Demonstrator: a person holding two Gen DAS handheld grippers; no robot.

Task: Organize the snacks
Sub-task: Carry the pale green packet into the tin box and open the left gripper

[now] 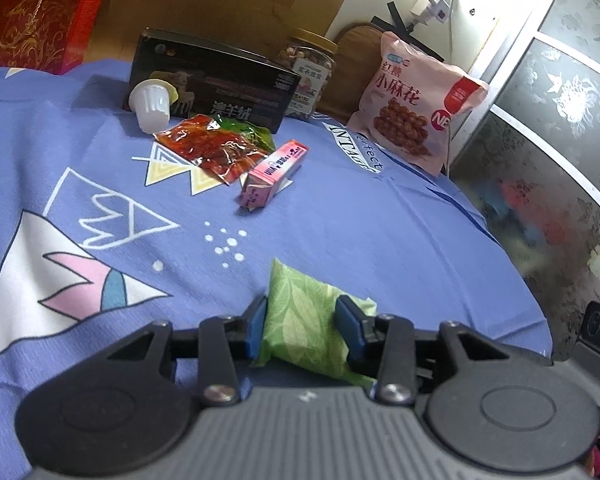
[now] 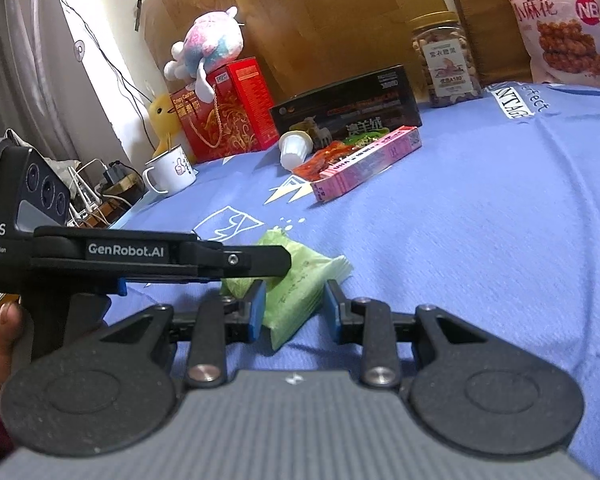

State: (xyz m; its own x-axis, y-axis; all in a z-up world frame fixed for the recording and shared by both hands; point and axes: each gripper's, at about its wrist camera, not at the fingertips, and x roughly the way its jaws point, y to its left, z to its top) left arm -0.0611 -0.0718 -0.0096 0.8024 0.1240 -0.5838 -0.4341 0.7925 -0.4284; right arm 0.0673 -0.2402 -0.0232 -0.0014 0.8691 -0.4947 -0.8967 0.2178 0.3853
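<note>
A light green leaf-print snack packet (image 1: 300,292) lies low on the blue tablecloth (image 1: 340,216), and both grippers meet at it. In the left wrist view my left gripper (image 1: 302,320) has its blue pads against the packet's two sides. The right wrist view shows my right gripper (image 2: 294,308) closed on the other end of the same packet (image 2: 304,280). The left gripper (image 2: 276,264) reaches over the packet from the left. I cannot tell whether the packet is lifted off the cloth.
Farther back lie a pink carton (image 1: 274,172), a red snack pouch (image 1: 212,148), a white jelly cup (image 1: 150,100), a black box (image 1: 220,80), a nut jar (image 1: 310,68) and a big pink bag (image 1: 412,108). A mug (image 2: 172,168) and a red gift box (image 2: 228,112) stand far left. The table edge (image 1: 500,248) drops off on the right.
</note>
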